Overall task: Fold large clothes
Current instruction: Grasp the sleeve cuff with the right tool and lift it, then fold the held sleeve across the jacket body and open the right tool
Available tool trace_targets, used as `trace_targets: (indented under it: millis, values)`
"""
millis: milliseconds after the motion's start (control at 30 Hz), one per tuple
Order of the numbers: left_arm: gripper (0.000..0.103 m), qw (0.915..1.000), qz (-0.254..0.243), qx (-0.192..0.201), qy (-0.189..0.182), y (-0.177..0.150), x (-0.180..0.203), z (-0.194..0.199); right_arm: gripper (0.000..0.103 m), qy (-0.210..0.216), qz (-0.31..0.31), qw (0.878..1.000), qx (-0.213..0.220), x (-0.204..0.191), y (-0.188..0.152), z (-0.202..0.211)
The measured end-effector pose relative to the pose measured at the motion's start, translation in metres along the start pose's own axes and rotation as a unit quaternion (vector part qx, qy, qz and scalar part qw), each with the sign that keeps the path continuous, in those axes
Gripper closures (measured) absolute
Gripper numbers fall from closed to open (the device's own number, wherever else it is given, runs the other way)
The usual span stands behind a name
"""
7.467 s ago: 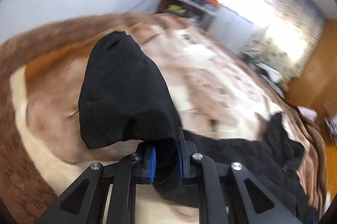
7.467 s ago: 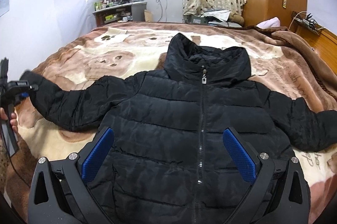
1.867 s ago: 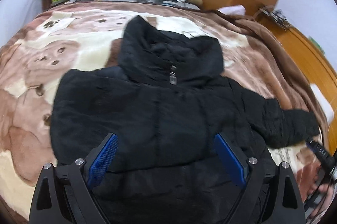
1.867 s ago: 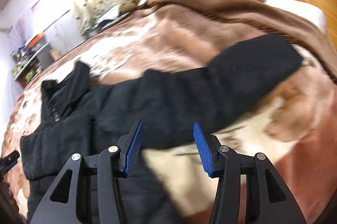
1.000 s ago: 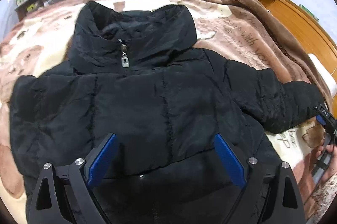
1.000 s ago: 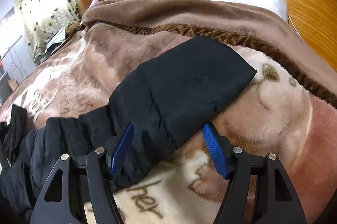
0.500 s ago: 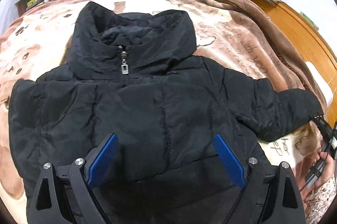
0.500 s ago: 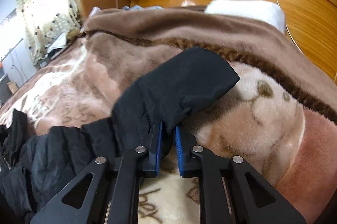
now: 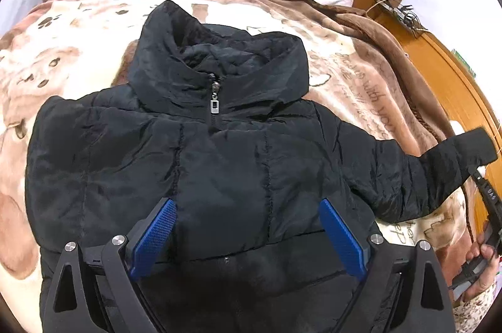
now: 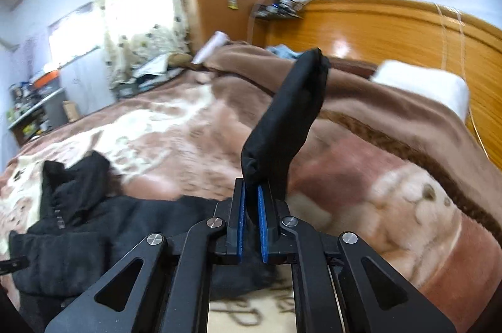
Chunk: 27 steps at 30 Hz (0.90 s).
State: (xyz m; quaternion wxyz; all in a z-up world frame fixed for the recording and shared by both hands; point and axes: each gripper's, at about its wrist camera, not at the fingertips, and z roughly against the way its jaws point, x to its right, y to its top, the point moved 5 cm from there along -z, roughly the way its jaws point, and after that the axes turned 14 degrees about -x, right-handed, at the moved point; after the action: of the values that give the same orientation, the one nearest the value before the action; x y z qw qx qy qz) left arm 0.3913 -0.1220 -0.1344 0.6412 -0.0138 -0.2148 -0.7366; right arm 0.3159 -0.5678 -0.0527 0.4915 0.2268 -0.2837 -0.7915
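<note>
Jacket [image 9: 219,163] lies front up, zipped, on blanket [image 9: 78,19]. Left gripper [image 9: 248,235] hovers over its hem, jaws wide apart, holding nothing. Right gripper [image 10: 249,220] is clamped on the sleeve [image 10: 285,116], apparently near the cuff, lifting it off the blanket.

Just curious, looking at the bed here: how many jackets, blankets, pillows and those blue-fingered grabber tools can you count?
Jackets: 1, the black puffer jacket
Blankets: 1, the brown bear-print blanket
Pillows: 1, the white pillow
Grabber tools: 2, the left gripper and the right gripper
Total: 5
</note>
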Motion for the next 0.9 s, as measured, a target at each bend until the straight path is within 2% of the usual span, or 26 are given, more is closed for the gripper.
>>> trace_targets:
  millis: [133,267,500,767,900]
  values:
    - [0.01,1.0,-0.001,0.001,-0.009,-0.001,-0.008,0.009,0.096,0.039,0.035,0.999,0.013,-0.039,0.004,0.018]
    - [0.01,0.9997,0.018,0.012,-0.014,-0.001,-0.024,0.02,0.096,0.071,0.066,0.995,0.018,-0.081,0.001,0.03]
    - [0.01,0.9988,0.038,0.025,-0.017,-0.001,-0.056,0.038,0.096,0.11,0.113,0.988,0.0,-0.132,-0.015,0.025]
    - [0.01,0.9979,0.05,0.033,-0.025,-0.002,-0.078,0.045,0.096,0.15,0.176,0.972,-0.048,-0.197,-0.06,-0.001]
    - [0.01,0.996,0.066,0.021,-0.057,-0.001,-0.083,0.037,0.096,0.175,0.202,0.96,-0.089,-0.221,-0.088,-0.02]
